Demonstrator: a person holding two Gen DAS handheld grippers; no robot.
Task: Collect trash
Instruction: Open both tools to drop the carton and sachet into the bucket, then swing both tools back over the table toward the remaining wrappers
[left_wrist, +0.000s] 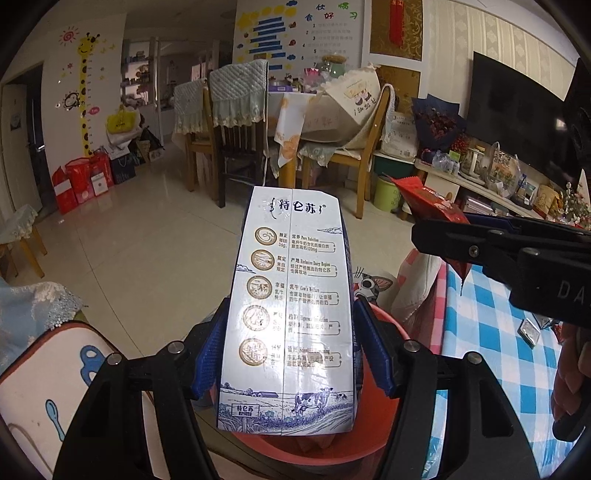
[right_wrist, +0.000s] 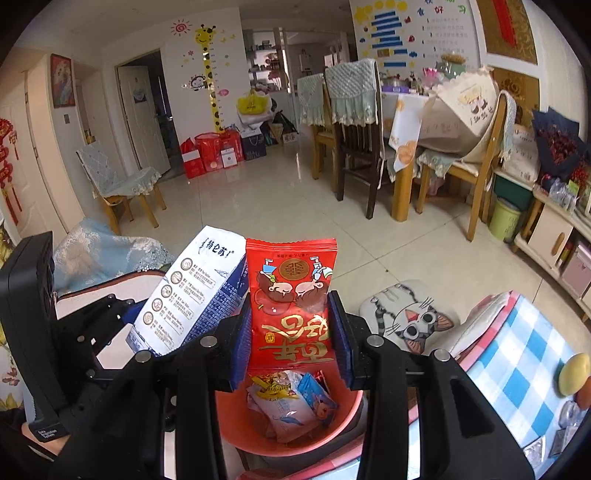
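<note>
Milk carton (left_wrist: 288, 314) and red snack packet (right_wrist: 291, 306) held above the orange bin (right_wrist: 236, 413).
Left hand-held gripper (left_wrist: 290, 354) pinches the carton; right hand-held gripper (right_wrist: 291, 332) pinches the packet. Wrappers (right_wrist: 291, 402) lie in the bin beside the checked bench (right_wrist: 517, 369).

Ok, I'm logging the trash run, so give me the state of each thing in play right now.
White and blue milk carton: clamped in left gripper, above the bin.
Red foil snack packet: clamped in right gripper, above the bin.
Round orange plastic bin: open, wrappers already inside.
</note>
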